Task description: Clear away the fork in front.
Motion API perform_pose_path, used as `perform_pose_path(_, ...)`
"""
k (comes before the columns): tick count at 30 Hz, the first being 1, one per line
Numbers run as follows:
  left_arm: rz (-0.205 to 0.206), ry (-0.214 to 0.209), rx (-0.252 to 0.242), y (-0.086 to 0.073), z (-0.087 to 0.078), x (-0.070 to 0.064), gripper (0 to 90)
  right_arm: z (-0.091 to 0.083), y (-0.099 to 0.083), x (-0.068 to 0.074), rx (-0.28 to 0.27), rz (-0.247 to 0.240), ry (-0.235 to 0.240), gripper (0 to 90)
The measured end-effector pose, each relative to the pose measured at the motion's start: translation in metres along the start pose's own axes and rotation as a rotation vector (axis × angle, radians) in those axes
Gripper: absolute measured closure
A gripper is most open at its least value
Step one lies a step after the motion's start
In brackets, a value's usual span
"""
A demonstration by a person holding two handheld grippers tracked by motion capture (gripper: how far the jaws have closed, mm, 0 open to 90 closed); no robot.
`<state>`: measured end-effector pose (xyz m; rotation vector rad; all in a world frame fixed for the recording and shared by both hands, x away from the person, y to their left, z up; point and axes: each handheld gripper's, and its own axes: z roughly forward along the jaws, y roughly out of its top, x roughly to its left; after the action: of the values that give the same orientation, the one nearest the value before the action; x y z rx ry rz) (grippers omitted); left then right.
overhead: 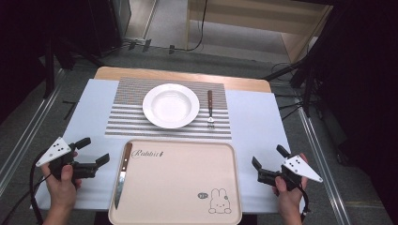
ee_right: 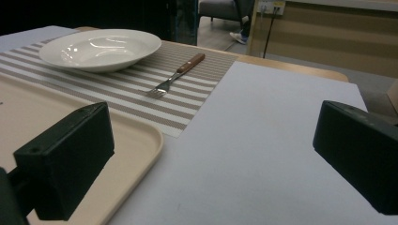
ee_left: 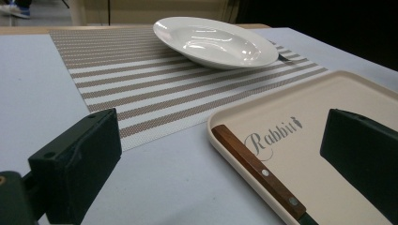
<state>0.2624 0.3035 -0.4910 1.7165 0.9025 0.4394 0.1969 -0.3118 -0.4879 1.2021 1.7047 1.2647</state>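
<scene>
Two grippers wait wide open and empty either side of the tray (overhead: 187,164): left gripper (overhead: 91,157) nearest the knife (overhead: 121,176), right gripper (overhead: 267,161) beyond the tray's far edge. Lying along the tray's left rim, the knife looks light, stiff and slippery-bladed; its riveted wooden handle (ee_left: 260,171) seems the safest hold.

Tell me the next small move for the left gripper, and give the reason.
Probably ease the left gripper forward onto the knife handle. Its jaws stand open and empty, the knife lies alone along the tray's left edge, while plate and fork sit on the placemat.
</scene>
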Motion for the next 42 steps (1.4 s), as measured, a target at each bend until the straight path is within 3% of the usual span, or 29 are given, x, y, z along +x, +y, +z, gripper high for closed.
perform_pose_path(7,0.013,0.012,-0.002,-0.002,0.002,-0.002,0.0,0.013,0.020,0.006,0.008,-0.028,-0.001,0.0)
perform_pose_path(18,0.009,0.017,-0.048,-0.004,-0.002,-0.002,0.0,0.041,0.051,0.018,-0.001,-0.067,0.032,0.0)
perform_pose_path(37,0.009,0.020,-0.048,-0.005,-0.002,-0.003,0.0,0.101,0.081,0.025,0.062,-0.054,0.031,0.0)
perform_pose_path(42,0.008,0.018,-0.051,-0.005,-0.002,-0.002,0.0,0.122,0.084,0.025,0.107,-0.050,0.019,0.0)
